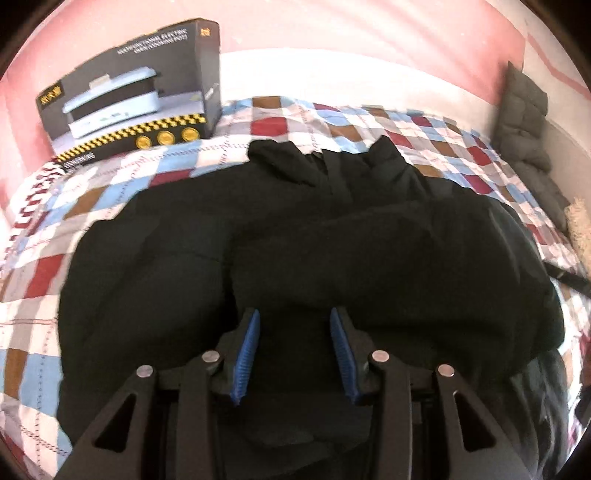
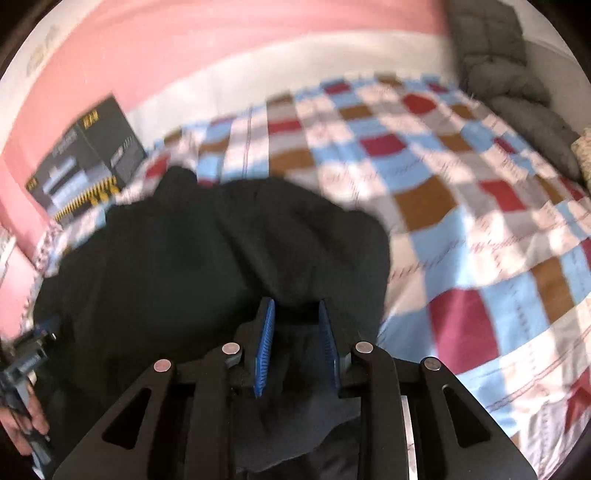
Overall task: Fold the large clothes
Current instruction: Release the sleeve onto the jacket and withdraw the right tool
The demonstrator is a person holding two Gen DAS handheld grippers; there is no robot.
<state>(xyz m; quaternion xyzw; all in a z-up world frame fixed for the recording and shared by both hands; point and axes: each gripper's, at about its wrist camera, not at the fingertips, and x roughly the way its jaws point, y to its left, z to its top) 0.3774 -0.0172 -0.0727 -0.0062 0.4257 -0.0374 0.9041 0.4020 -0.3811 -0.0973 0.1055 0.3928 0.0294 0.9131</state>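
Observation:
A large black puffy jacket [image 1: 295,240] lies spread on a checkered bedspread [image 1: 406,125], collar toward the far side. My left gripper [image 1: 294,314] is open, its blue-padded fingers just above the jacket's near hem. In the right wrist view the same jacket [image 2: 207,258] fills the left half. My right gripper [image 2: 296,306] is partly open over the jacket's near right edge, with dark fabric between and below its blue pads [image 2: 266,339]. I cannot tell whether it grips the cloth. The left gripper and the hand holding it show at the far left edge [image 2: 26,369].
A dark appliance box [image 1: 136,92] stands on the bed's far left corner, against a pink wall [image 1: 332,29]. A grey quilted cushion [image 1: 524,122] leans at the far right. Bare checkered bedspread [image 2: 461,206] lies right of the jacket.

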